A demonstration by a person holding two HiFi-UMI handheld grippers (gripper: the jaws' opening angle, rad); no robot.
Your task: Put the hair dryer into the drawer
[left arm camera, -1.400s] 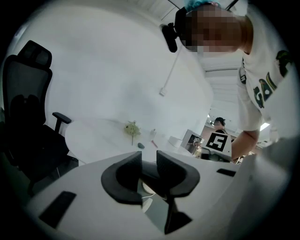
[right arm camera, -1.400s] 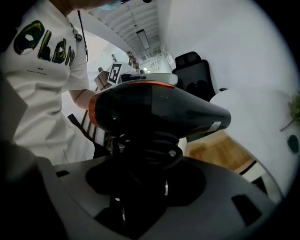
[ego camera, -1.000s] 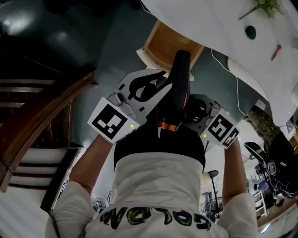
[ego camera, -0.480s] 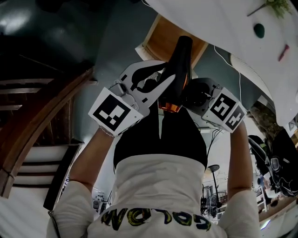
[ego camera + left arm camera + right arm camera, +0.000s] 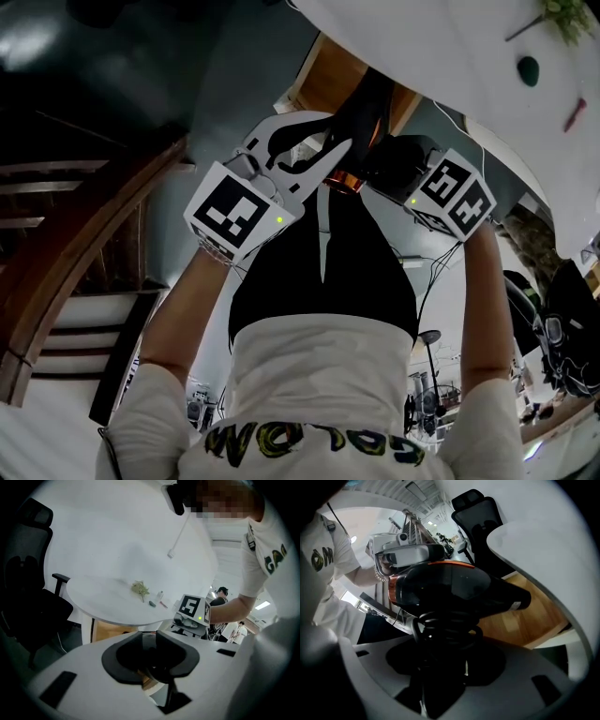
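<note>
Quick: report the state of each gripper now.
Left gripper: tongs closed; whether they pinch anything cannot be told.
Right gripper: closed on the hair dryer.

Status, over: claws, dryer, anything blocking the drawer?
Left claw, right claw both shut on hair dryer. Its nozzle at open drawer, not set down. White table overhangs drawer.

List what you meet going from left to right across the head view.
wooden stair rail → left gripper's marker cube → hair dryer → right gripper's marker cube
</note>
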